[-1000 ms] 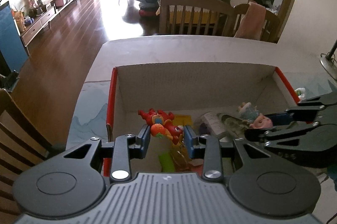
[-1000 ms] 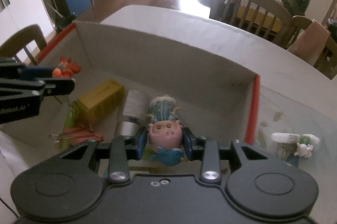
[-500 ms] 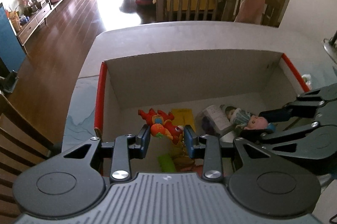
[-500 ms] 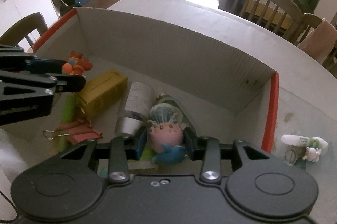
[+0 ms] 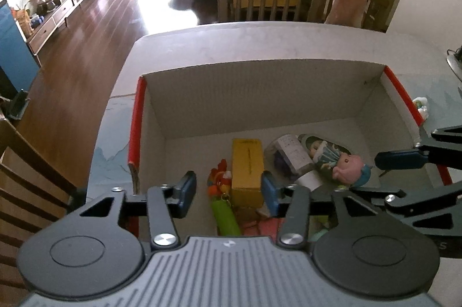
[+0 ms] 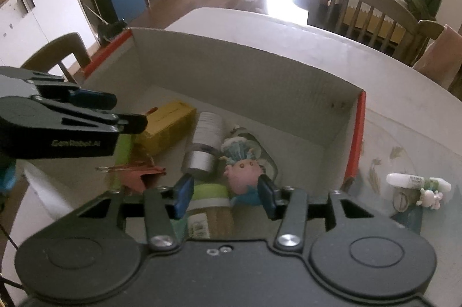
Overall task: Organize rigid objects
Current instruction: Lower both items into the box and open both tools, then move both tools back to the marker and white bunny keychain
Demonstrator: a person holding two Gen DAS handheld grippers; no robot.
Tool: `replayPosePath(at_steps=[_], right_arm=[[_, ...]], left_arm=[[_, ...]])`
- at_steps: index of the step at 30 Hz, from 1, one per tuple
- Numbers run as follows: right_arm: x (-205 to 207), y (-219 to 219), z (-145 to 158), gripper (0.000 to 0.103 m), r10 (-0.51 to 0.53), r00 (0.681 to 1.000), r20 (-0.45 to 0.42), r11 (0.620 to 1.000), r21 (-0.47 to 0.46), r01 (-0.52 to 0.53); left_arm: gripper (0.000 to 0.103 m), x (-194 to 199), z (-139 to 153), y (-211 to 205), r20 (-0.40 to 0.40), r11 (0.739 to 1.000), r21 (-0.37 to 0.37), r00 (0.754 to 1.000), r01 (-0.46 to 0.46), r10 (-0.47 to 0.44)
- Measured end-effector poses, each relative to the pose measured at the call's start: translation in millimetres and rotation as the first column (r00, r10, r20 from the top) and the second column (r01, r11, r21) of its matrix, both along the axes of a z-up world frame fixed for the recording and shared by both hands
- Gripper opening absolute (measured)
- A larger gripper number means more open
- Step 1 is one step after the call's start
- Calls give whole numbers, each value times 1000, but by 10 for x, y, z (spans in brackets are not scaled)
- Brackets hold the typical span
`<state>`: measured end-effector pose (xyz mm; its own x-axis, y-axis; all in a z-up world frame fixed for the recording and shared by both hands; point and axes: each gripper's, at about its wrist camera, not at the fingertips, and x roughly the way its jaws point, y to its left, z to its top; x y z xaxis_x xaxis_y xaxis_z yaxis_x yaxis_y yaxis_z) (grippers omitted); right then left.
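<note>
Both claws have just opened over the cardboard box (image 5: pixel 260 93). The left gripper (image 5: pixel 228 191) has released the red figurine (image 5: pixel 221 183), now lying at the yellow carton's (image 5: pixel 247 165) nine o'clock; the right gripper (image 6: pixel 225 196) has released the pink doll (image 6: pixel 241 172). Two more items boxed, apparently.

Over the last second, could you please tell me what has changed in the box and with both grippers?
Both jaws have just been opening. The left gripper let go of the orange-red toy figure, which now lies beside the yellow box. The right gripper released the pink pig figurine, now lying in the cardboard box. The yellow box and white bottle stayed put.
</note>
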<state>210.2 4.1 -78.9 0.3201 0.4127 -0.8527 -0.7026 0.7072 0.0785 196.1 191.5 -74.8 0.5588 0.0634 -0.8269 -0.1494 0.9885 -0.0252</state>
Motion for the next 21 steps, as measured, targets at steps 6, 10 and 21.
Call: replayPosePath(at_steps=[6, 10, 21], right_arm=[[-85, -118, 152, 55, -2, 1000, 13, 999, 52, 2], [-159, -222, 301, 62, -3, 1000, 25, 994, 106, 0], [-361, -515, 660, 79, -9, 998, 56, 975, 222, -4]], left_arm=[[55, -229, 102, -62, 41, 1000, -6, 999, 12, -12], [55, -388, 199, -116, 65, 1000, -15, 998, 12, -11], [55, -754, 535, -261, 155, 998, -52, 988, 17, -9]])
